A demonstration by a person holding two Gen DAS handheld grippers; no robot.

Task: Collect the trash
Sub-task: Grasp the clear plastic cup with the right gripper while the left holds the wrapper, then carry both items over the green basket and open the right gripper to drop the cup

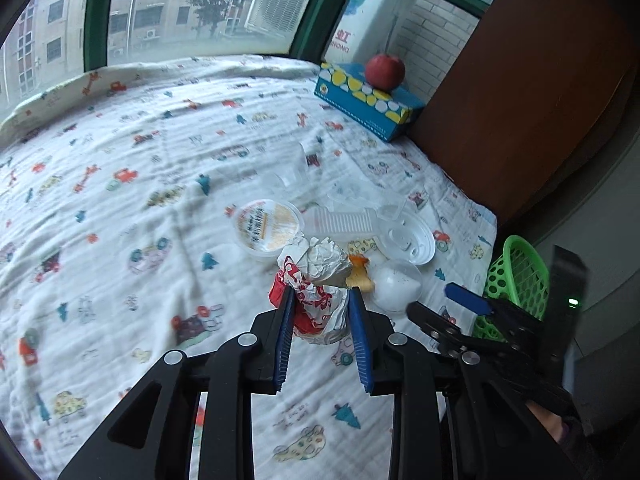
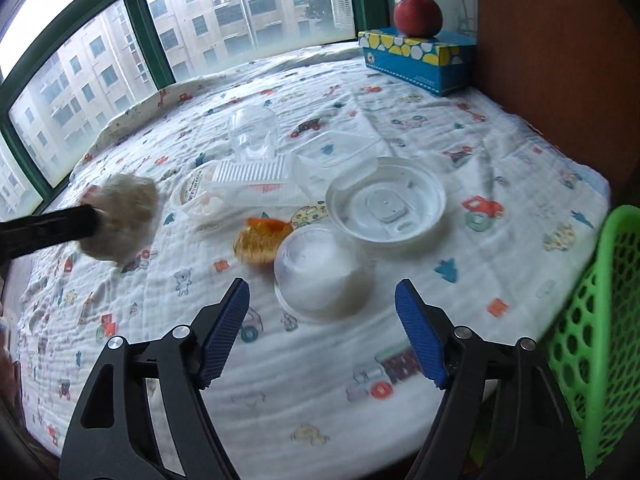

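Note:
My left gripper (image 1: 320, 300) is shut on a crumpled red-and-white paper wrapper (image 1: 316, 280), held just above the patterned cloth. In the right wrist view the wrapper (image 2: 120, 220) shows blurred at the left, on the left gripper's black finger. My right gripper (image 2: 322, 296) is open and empty, just short of a small clear dome cup (image 2: 320, 276). Behind the cup lie an orange peel scrap (image 2: 260, 240), a round white lid (image 2: 386, 204), a ribbed clear tray (image 2: 256, 184), a sealed sauce cup (image 1: 268, 226) and a clear cup (image 2: 254, 132).
A green mesh basket (image 2: 592, 340) stands off the table's right edge, also in the left wrist view (image 1: 516, 280). A blue tissue box (image 2: 416, 60) with a red apple (image 2: 418, 16) on it sits at the far right by a brown panel. Windows run along the back.

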